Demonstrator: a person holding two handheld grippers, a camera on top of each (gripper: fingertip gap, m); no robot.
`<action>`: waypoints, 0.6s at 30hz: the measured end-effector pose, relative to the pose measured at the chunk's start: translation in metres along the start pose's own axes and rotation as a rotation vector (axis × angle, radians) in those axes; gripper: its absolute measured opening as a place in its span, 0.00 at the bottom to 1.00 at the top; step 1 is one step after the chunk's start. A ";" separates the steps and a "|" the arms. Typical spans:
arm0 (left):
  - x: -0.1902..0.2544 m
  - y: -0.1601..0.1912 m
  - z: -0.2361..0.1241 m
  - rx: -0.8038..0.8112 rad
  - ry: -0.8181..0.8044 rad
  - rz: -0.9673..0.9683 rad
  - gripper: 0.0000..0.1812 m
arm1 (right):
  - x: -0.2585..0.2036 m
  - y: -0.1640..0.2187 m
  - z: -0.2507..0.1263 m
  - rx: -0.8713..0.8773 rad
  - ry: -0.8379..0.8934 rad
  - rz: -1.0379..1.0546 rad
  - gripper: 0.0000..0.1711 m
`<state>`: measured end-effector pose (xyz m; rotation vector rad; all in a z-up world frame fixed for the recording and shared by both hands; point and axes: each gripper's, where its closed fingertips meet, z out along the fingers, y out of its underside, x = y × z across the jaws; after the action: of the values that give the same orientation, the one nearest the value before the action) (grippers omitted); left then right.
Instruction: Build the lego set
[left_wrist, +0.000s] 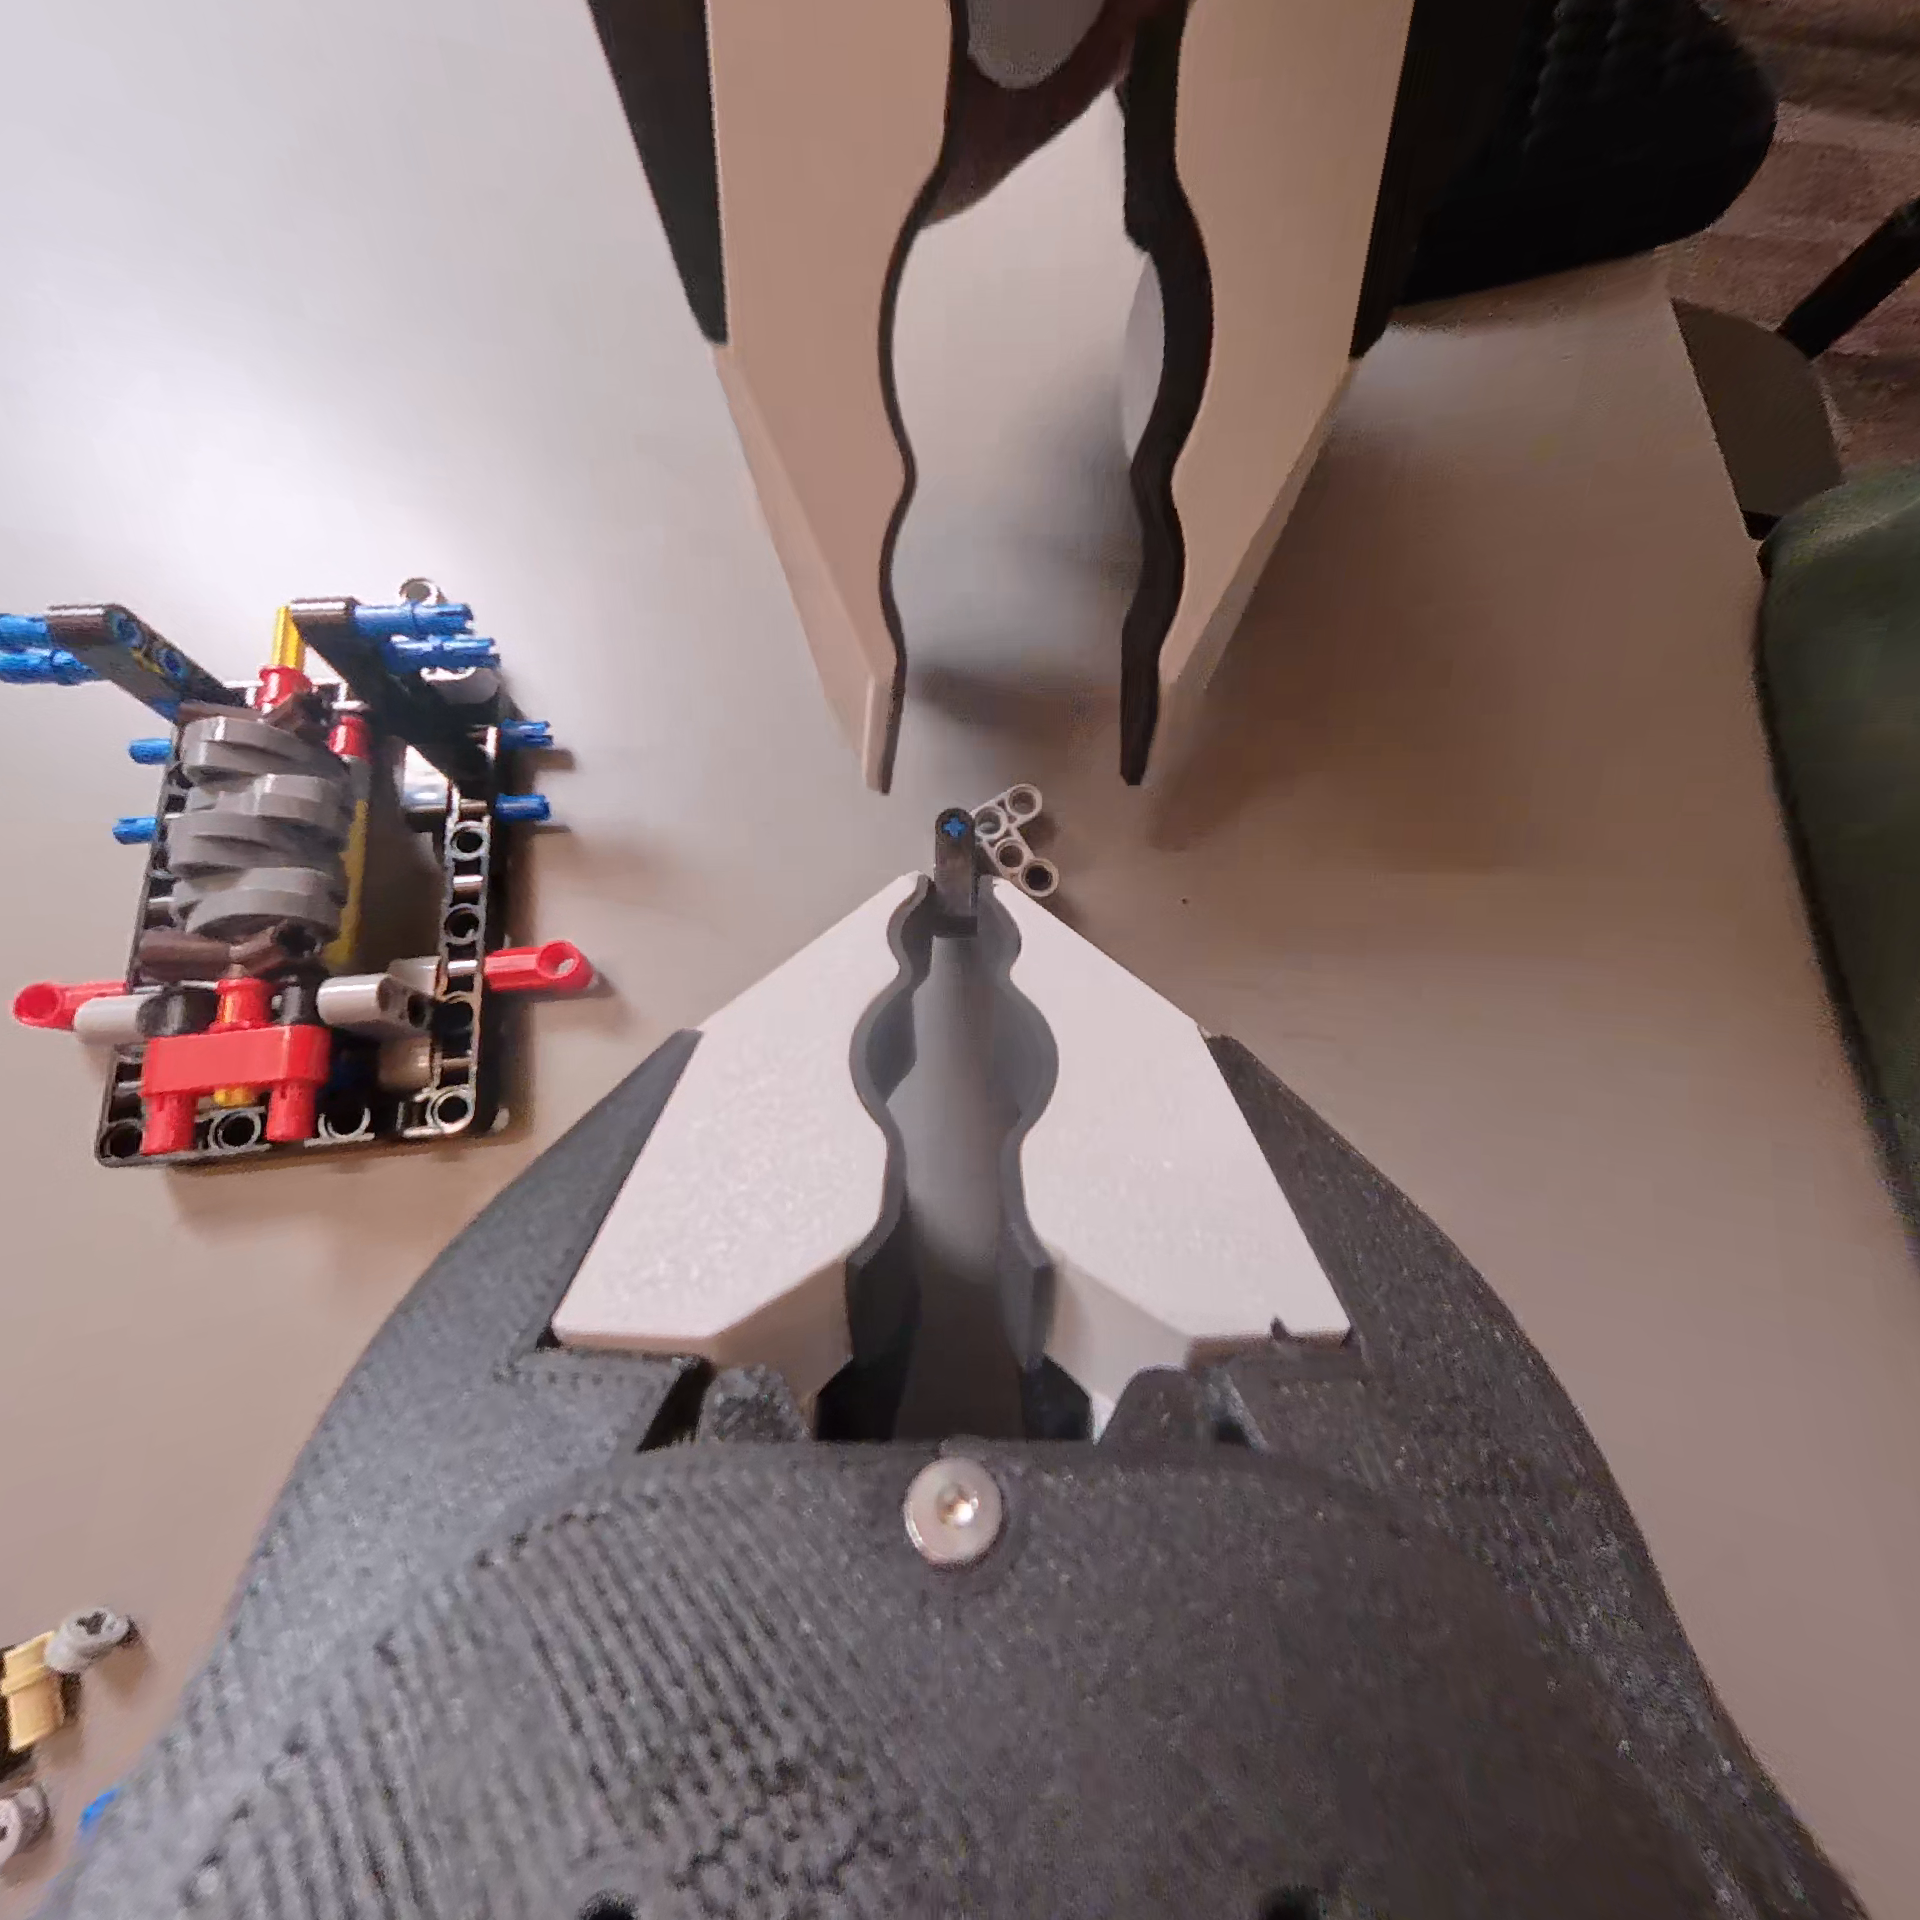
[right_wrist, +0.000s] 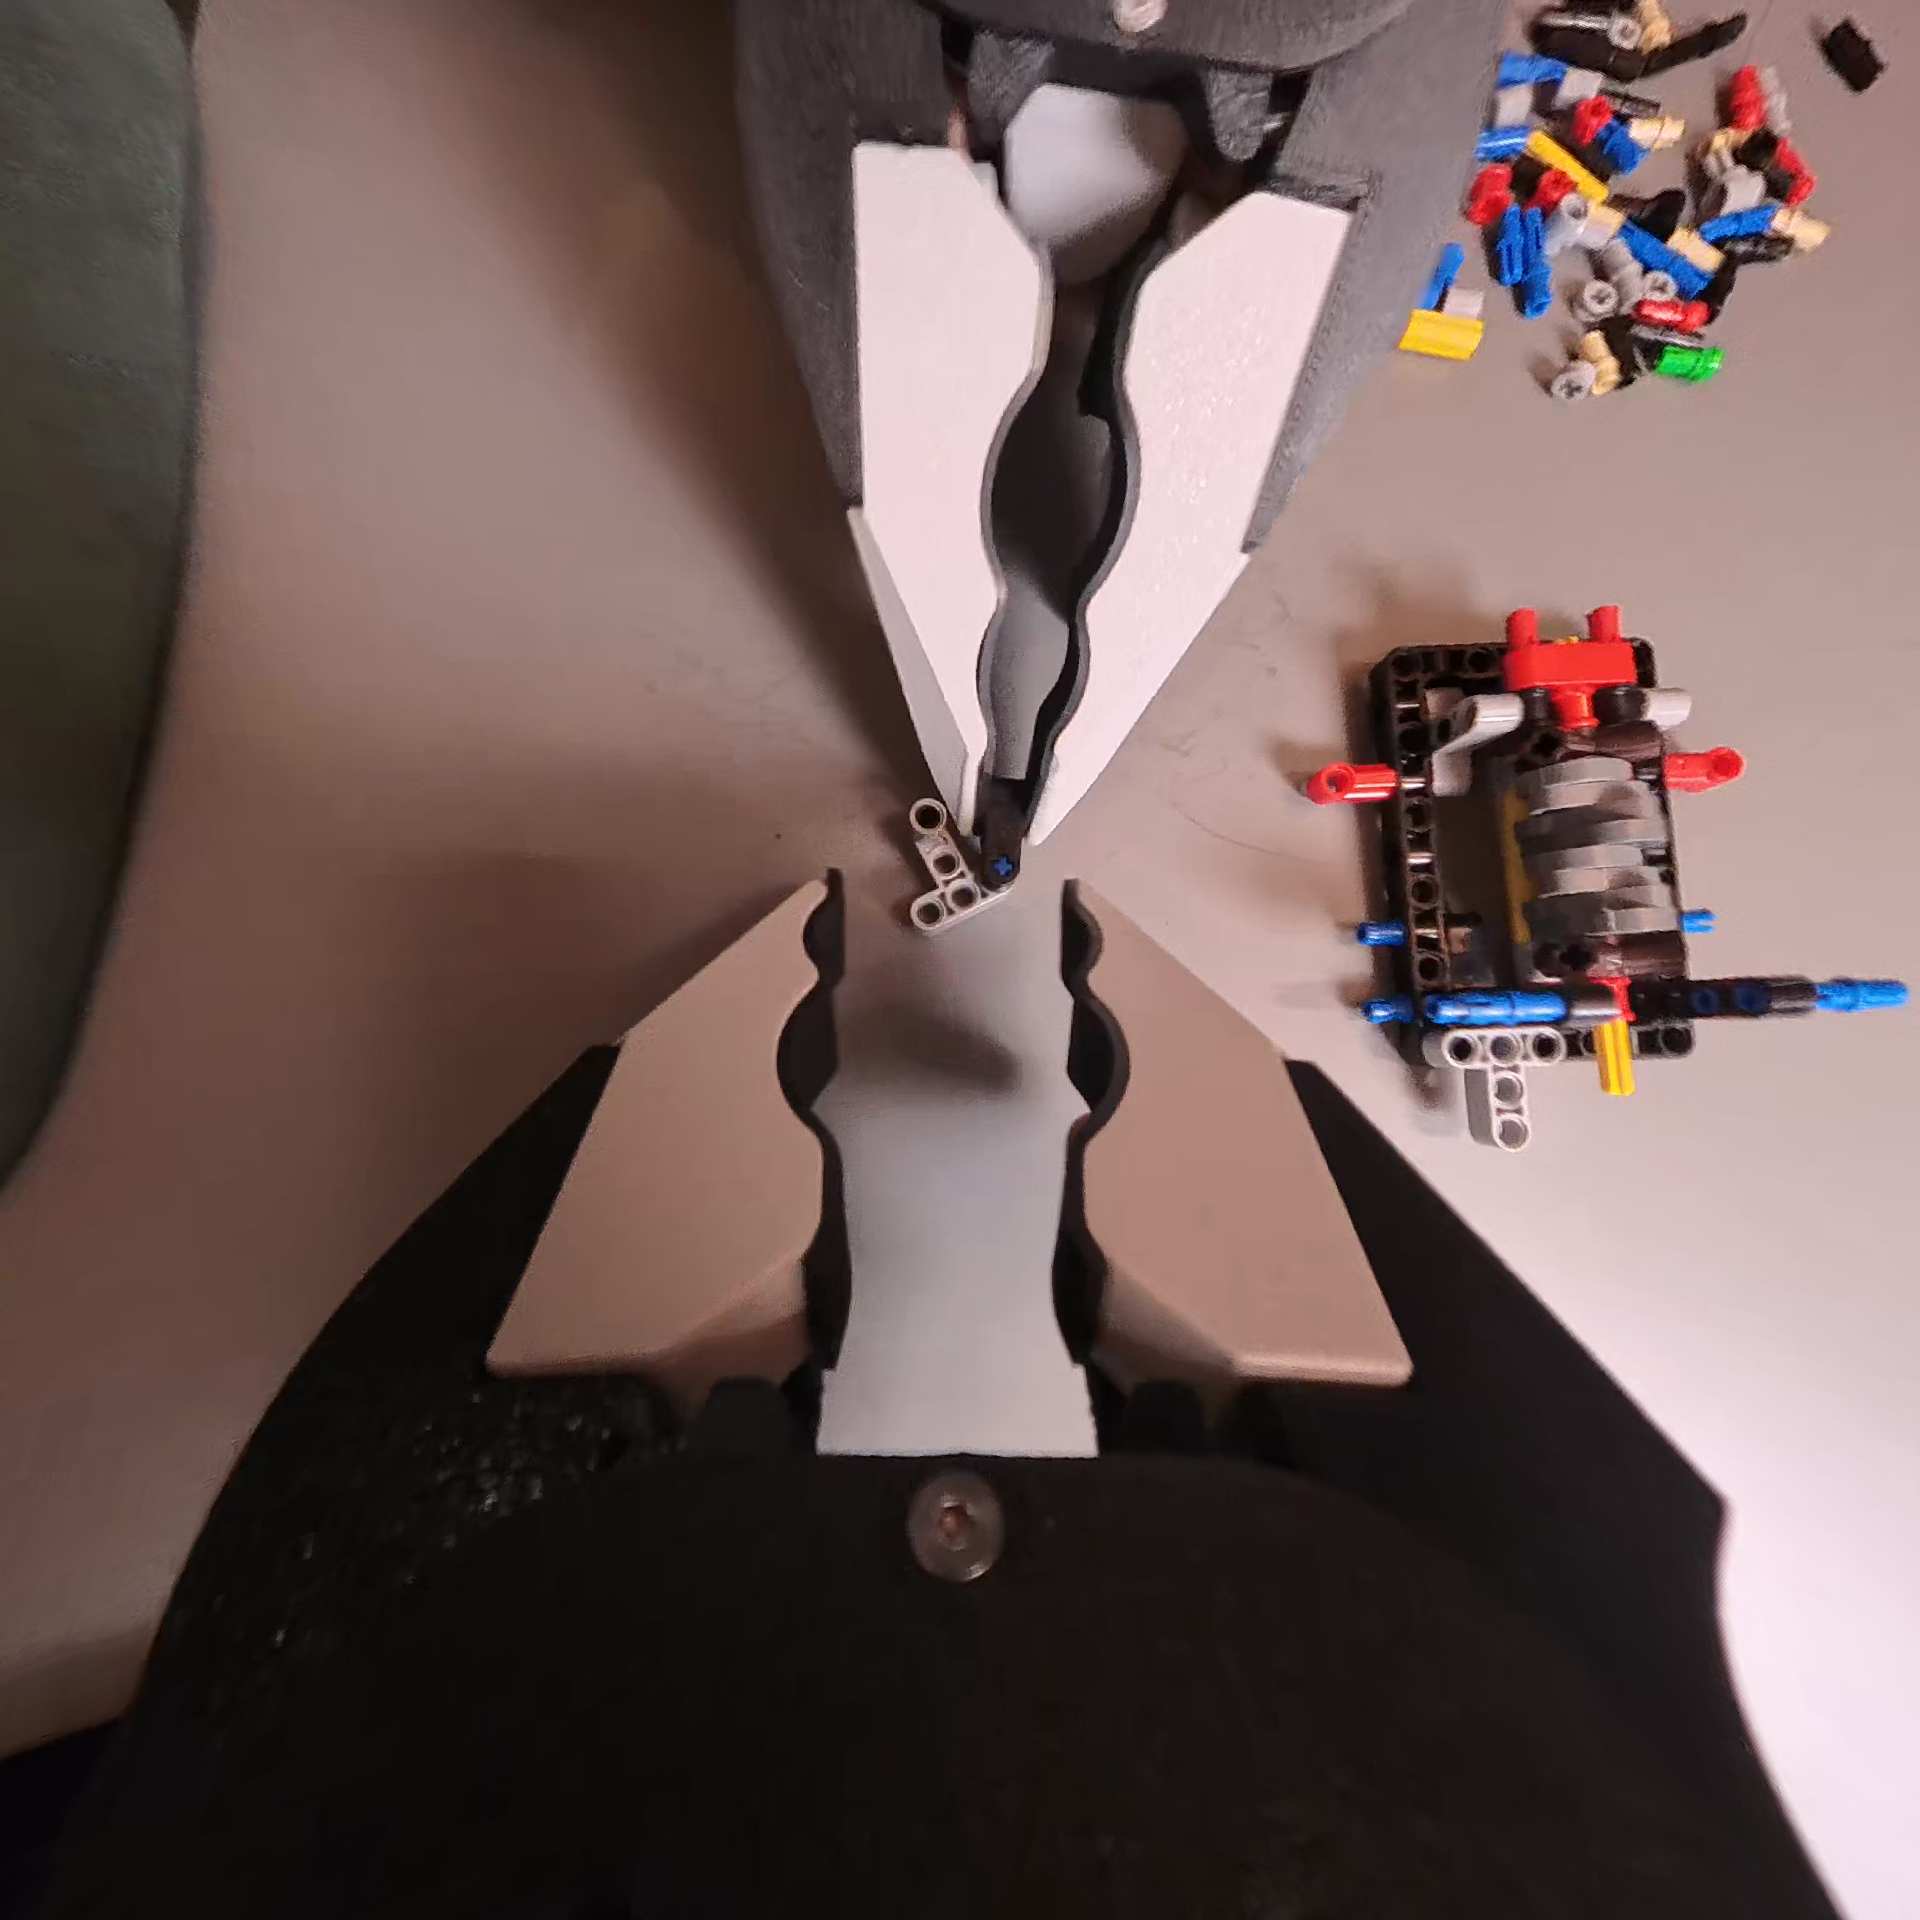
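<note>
Left hand-held gripper (left_wrist: 953, 894): fingers closed onto a small black pin piece (left_wrist: 954, 852) with a blue cross-shaped end, held at the very tips. The piece points toward a light grey L-shaped beam (left_wrist: 1016, 836) lying flat on the surface (left_wrist: 520, 312); the two appear to touch, though the view is too close to be sure.

Right hand-held gripper (right_wrist: 948, 888): jaws parted wide, nothing between them, tips facing the left gripper's tips with the grey beam (right_wrist: 943, 868) just beyond.

Partly built lego assembly (left_wrist: 312, 894): black frame with stacked grey discs, red and blue pins, resting on the surface well apart from both grippers; in the right wrist view it lies to the right (right_wrist: 1538, 862).

Loose pile of parts (right_wrist: 1631, 197): mixed blue, red, yellow, black, tan, one green, far right of that view.

Surface: plain, pale beige, matt. Room: dark green upholstered seat (left_wrist: 1849, 779) at the surface's edge; brownish floor (left_wrist: 1849, 83) beyond
</note>
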<state>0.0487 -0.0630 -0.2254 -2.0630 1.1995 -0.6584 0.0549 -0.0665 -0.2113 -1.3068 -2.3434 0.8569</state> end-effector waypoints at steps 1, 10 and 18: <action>0.000 0.000 0.000 -0.003 0.003 0.011 0.03 | -0.001 0.004 0.004 -0.014 0.004 -0.027 0.26; 0.006 0.000 -0.015 0.050 0.041 0.009 0.18 | 0.003 0.009 0.017 -0.026 0.106 -0.026 0.15; 0.001 0.003 0.003 -0.012 -0.090 0.096 0.12 | 0.009 0.009 0.016 -0.022 0.390 0.249 0.10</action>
<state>0.0490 -0.0642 -0.2293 -2.0087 1.2447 -0.5087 0.0470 -0.0608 -0.2294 -1.6323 -1.9215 0.5766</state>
